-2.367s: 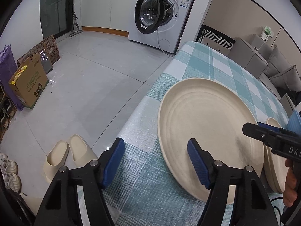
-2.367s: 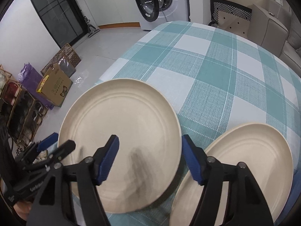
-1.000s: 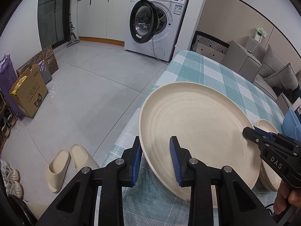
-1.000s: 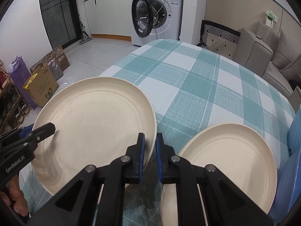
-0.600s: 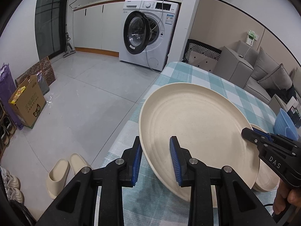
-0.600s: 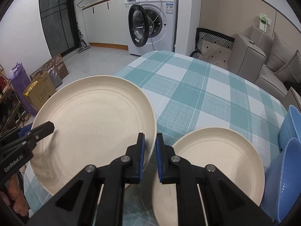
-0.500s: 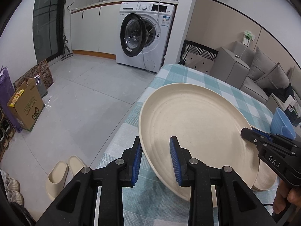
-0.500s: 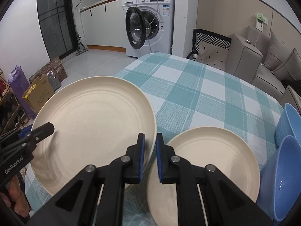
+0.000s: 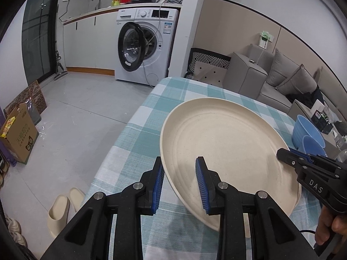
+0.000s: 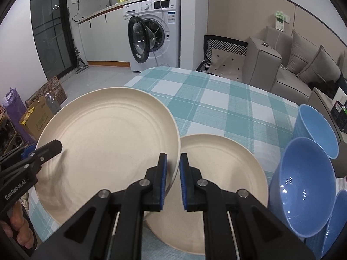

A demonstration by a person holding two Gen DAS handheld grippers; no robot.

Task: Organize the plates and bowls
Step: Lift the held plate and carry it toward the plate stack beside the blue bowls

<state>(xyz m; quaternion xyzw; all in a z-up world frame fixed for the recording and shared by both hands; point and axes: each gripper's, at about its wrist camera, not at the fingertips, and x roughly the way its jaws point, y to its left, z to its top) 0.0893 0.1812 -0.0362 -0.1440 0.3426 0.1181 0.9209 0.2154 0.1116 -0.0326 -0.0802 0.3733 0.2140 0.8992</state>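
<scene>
Plate (image 10: 108, 143) clamped at opposite rims by left gripper (image 9: 180, 186) and right gripper (image 10: 172, 179), above a second plate (image 10: 221, 173).
Blue bowls (image 10: 303, 186) crowd the right; grippers read "DAS" and "GenRobot.AI".

The large plate (image 10: 108, 134) is cream, with faint speckles showing in the left wrist view, and the smaller plate (image 10: 223, 169) matches it. The worktop cloth (image 10: 216, 108) is a teal and white check. The bowls (image 10: 303, 184) on the right are light blue. The fingers (image 9: 200, 182) are black with blue pads. Far off, the washing machine (image 9: 147, 43) is white with a black door ring; the floor (image 9: 76, 112) is pale grey, the slippers (image 9: 63, 208) cream, the sofa (image 10: 299, 65) grey, and a cushion (image 10: 225, 49) has black and white zigzags.
</scene>
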